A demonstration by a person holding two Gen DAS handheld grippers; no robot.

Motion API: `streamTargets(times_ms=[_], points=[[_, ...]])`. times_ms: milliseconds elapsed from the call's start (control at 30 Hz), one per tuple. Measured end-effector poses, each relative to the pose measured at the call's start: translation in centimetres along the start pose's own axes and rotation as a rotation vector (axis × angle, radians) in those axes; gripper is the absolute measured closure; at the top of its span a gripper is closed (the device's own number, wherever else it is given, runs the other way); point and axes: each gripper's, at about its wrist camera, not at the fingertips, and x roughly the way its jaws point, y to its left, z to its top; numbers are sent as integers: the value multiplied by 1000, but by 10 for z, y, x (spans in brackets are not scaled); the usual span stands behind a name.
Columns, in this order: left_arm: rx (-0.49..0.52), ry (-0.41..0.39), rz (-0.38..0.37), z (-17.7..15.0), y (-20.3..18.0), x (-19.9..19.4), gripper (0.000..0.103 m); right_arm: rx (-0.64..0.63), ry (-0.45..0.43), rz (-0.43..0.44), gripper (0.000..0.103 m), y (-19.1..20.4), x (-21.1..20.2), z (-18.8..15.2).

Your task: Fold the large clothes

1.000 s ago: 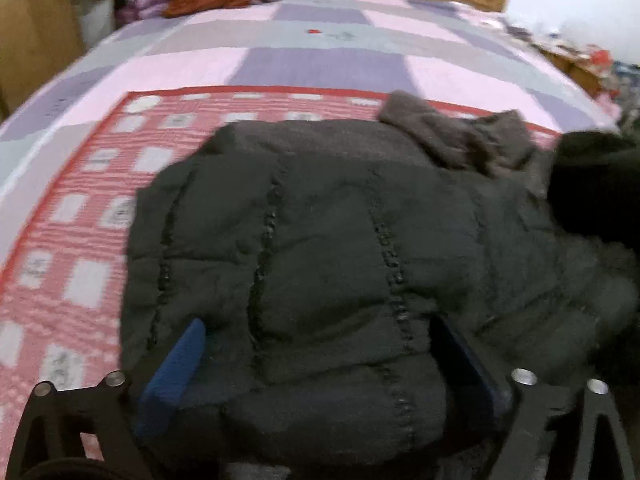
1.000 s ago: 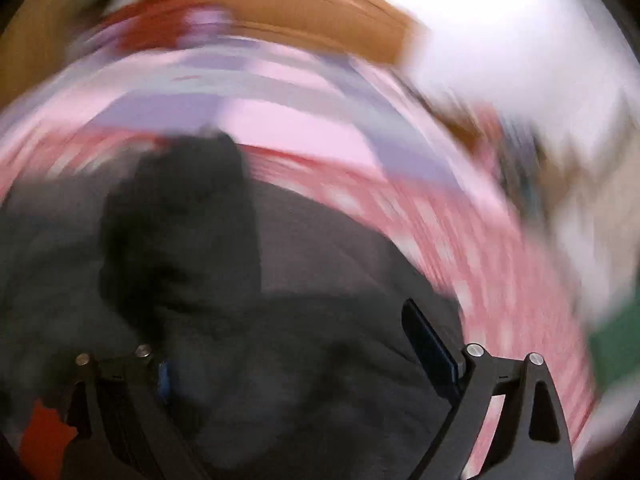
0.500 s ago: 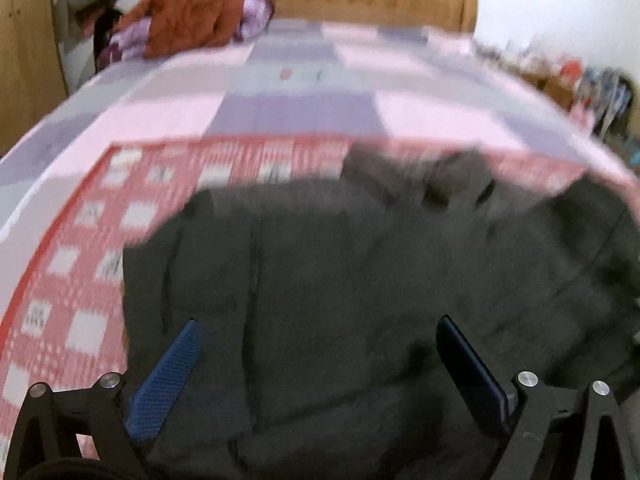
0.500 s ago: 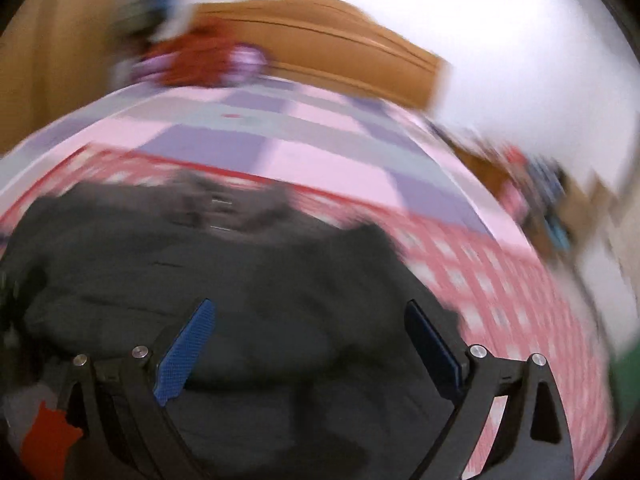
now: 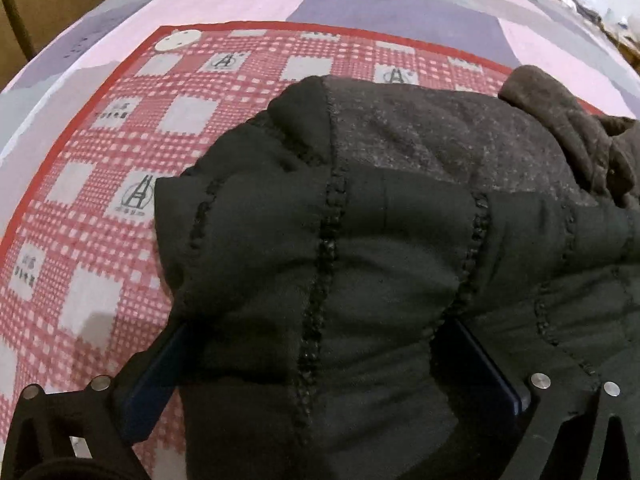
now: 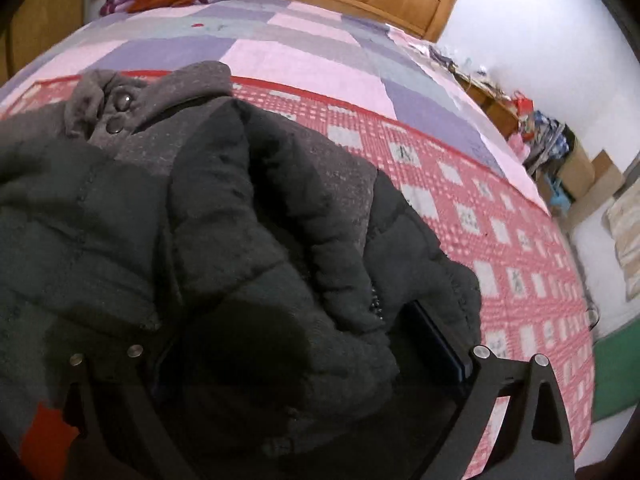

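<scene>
Jacket, black and quilted with a grey fleecy collar (image 5: 568, 128) and puffy stitched panels (image 5: 380, 248), lies spread on a red-and-white checked blanket (image 5: 100, 184) over a pink, grey and purple patchwork bedspread (image 6: 280, 36). In the right wrist view the collar with its two snap buttons sits at the far end of the garment and a sleeve (image 6: 256, 216) lies folded across the body.

The left gripper (image 5: 320, 360) straddles a thick bulge of the jacket's near left edge; its jaws are opening to their widest, with padded fabric between them but no squeeze showing on it. The right gripper (image 6: 308, 356) also stands released, its blue-padded fingers (image 6: 436, 340) wide apart on either side of the bulky lower end of the sleeve, though its left finger is mostly hidden under cloth.

The step in hand appears to be taking hold of the near hem at both sides so the bottom can be carried up toward the collar. To do it well, each claw should probably reach low enough to catch every layer, including the sleeve on the right, since thick padding tends to slip out of a shallow pinch. Both hands would best lift together and evenly, or the fold may come out skewed and drag the blanket along.
</scene>
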Motion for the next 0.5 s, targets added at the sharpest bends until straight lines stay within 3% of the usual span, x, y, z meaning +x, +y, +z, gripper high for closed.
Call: streamTargets(times_ms=[167,333,433,500], points=[[18,-14,-30,7,6,-12,0,16,10,58,3,-10,4,-2],[33,-189,-13,7,20,-60,4,18,-16,102,3,-14,-14,0],[-26,-211,7,12,39,-65,4,5,-70,83,4,-12,-37,0],[-84,-205,-10,18,46,-62,4,-22,-153,58,4,-5,-59,3]])
